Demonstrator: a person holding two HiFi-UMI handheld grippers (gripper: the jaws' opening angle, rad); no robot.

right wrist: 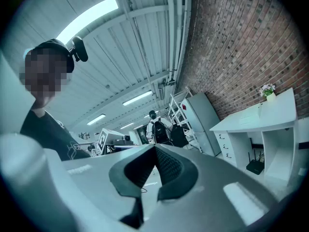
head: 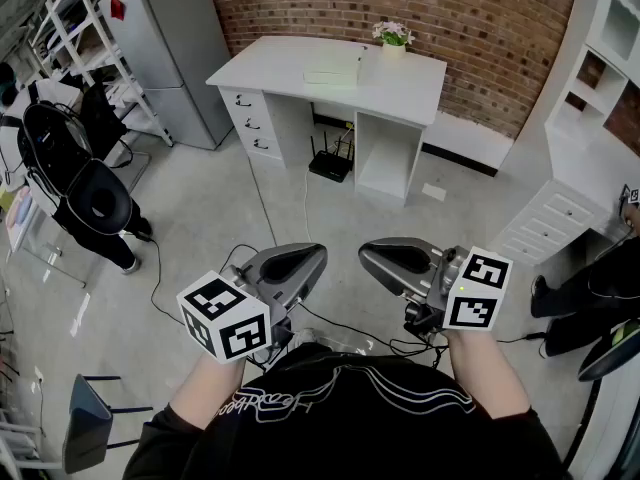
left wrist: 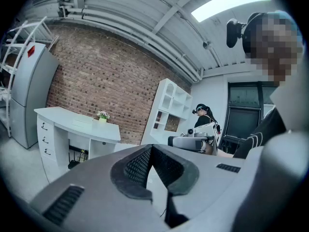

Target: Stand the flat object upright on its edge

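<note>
You hold the left gripper (head: 290, 265) and the right gripper (head: 397, 258) side by side close to your chest, over the floor (head: 200, 208) and well apart from the white table (head: 265, 68) at the brick wall (head: 480, 28). The left fingers (left wrist: 134, 166) are pressed together with nothing between them, and the right fingers (right wrist: 170, 170) likewise. The flat white object (head: 332, 74) lies flat near the middle of the table, untouched, with a flowerpot (head: 393, 40) toward the back right corner.
</note>
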